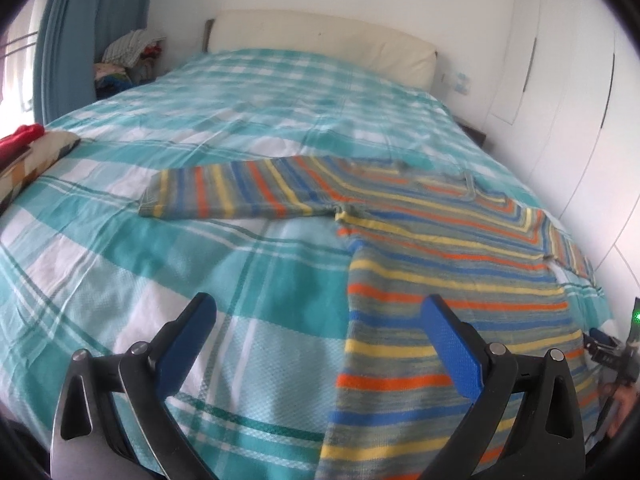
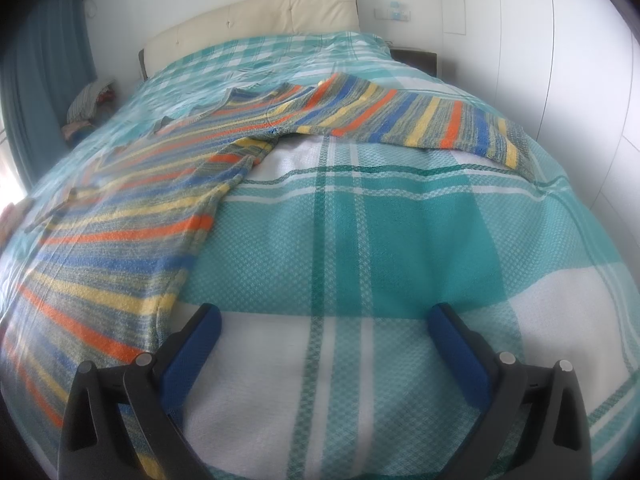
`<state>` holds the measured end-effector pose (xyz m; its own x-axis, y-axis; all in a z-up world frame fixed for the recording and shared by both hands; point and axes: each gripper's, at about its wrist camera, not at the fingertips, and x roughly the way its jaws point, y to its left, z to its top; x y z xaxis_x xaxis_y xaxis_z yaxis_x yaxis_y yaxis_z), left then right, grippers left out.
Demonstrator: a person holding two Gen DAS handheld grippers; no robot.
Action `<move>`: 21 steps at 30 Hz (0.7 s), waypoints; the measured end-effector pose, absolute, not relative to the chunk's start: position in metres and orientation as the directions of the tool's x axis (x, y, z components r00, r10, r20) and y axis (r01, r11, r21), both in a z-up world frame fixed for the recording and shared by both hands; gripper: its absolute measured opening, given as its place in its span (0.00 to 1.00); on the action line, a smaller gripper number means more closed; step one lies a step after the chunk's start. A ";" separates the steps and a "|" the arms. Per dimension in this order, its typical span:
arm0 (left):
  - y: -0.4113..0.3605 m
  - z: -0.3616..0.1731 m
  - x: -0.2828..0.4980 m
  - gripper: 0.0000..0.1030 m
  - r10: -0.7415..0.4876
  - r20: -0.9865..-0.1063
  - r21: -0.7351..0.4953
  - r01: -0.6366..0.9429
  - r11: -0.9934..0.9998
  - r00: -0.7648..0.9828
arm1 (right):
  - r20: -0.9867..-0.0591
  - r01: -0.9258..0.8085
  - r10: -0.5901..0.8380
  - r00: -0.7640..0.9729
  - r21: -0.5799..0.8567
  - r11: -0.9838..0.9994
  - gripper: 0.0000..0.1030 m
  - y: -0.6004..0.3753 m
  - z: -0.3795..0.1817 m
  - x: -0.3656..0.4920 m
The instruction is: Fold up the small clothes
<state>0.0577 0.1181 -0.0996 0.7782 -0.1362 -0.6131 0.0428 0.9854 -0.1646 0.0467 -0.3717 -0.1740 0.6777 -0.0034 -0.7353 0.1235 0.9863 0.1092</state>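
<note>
while a striped sweater (image 1: 448, 264) lies spread flat on a bed covered in a teal and white checked blanket (image 1: 192, 280), both handheld grippers hover low over its near end, nothing yet in their grasp. the left gripper (image 1: 320, 320) stands wide, its right blue finger over the sweater's left edge and its left finger over bare blanket. the right gripper (image 2: 324, 328) is equally wide, with the sweater's right edge just beside its left finger and open blanket between the two pads. one sleeve (image 1: 236, 194) stretches out to the left and the other sleeve (image 2: 420, 120) reaches toward the right edge of the bed. a cream headboard (image 1: 320, 44) closes the far end, white wardrobe doors (image 2: 560, 80) line the right wall, and a pile of laundry (image 1: 128, 52) sits by a blue curtain (image 1: 80, 20).

by appearances, folding has not begun: the garment is flat, sleeves out. a clean first fold probably calls for each gripper to pinch only the knit at a bottom corner or side edge, not the blanket beneath, which lies close enough to be caught too. lifting both sides at an even height should keep the stripes aligned and stop the loose knit from stretching or bunching. the right sleeve near the bed's edge may slip off if dragged.
</note>
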 end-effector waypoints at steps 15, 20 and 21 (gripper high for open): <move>0.115 -0.102 0.054 0.99 -0.117 -0.617 -0.147 0.033 0.989 0.778 | -0.736 0.125 -0.005 0.677 0.108 0.986 0.99 -0.371 -0.174 0.047; 0.118 -0.102 0.054 0.99 -0.122 -0.614 -0.163 0.026 0.986 0.780 | -0.736 0.125 -0.006 0.677 0.107 0.986 0.99 -0.371 -0.174 0.047; 0.118 -0.101 0.054 0.99 -0.123 -0.613 -0.164 0.027 0.986 0.780 | -0.736 0.125 -0.006 0.677 0.107 0.986 0.99 -0.371 -0.174 0.047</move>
<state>0.0536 0.1183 -0.1013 0.7805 -0.1233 -0.6129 0.0268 0.9861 -0.1642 0.0466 -0.3714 -0.1738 0.6773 -0.0056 -0.7357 0.1248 0.9864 0.1074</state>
